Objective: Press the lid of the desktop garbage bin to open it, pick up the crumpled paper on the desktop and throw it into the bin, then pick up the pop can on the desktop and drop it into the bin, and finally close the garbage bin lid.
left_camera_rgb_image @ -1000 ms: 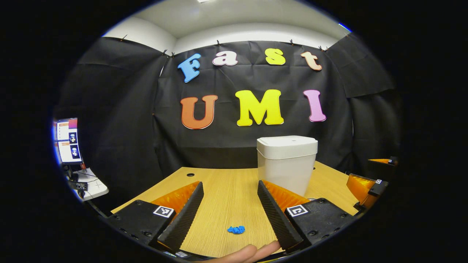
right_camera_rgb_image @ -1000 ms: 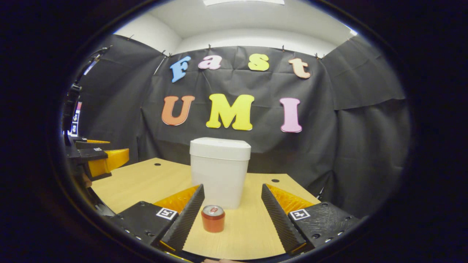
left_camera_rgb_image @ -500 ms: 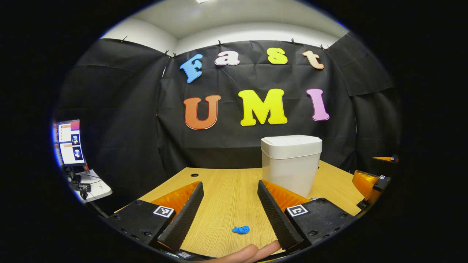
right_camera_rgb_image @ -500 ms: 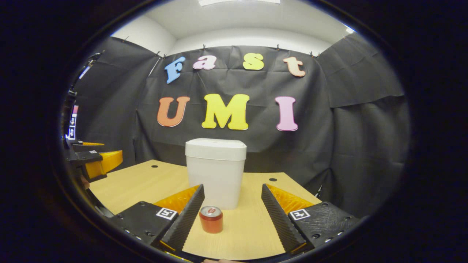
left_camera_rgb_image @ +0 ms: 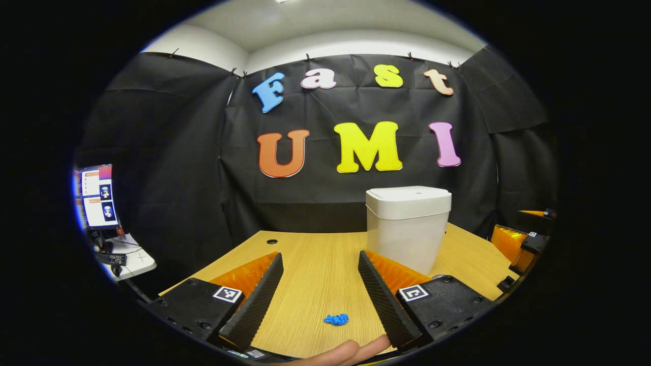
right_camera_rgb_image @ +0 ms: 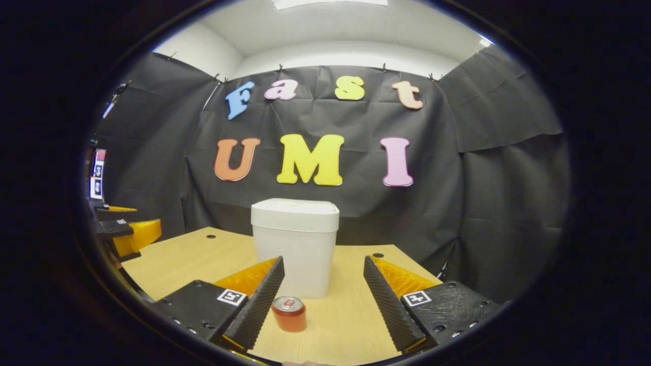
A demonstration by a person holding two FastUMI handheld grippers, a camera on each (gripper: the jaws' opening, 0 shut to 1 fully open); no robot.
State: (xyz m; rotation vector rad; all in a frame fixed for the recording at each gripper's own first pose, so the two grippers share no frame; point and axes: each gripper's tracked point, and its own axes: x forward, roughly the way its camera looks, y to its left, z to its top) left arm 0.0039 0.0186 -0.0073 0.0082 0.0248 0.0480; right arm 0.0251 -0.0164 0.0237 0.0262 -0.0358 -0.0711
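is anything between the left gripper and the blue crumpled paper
Nothing visible. The crumpled paper lies on bare desktop ahead of the open left gripper. The bin stands farther back, lid shut.

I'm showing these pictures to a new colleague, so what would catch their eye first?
Probably the white plastic garbage bin, lid shut, standing at the middle of the light wooden desktop. Next, the short red pop can upright in front of it, by the open right gripper. Then the small blue crumpled paper lying between the fingers of the open left gripper.
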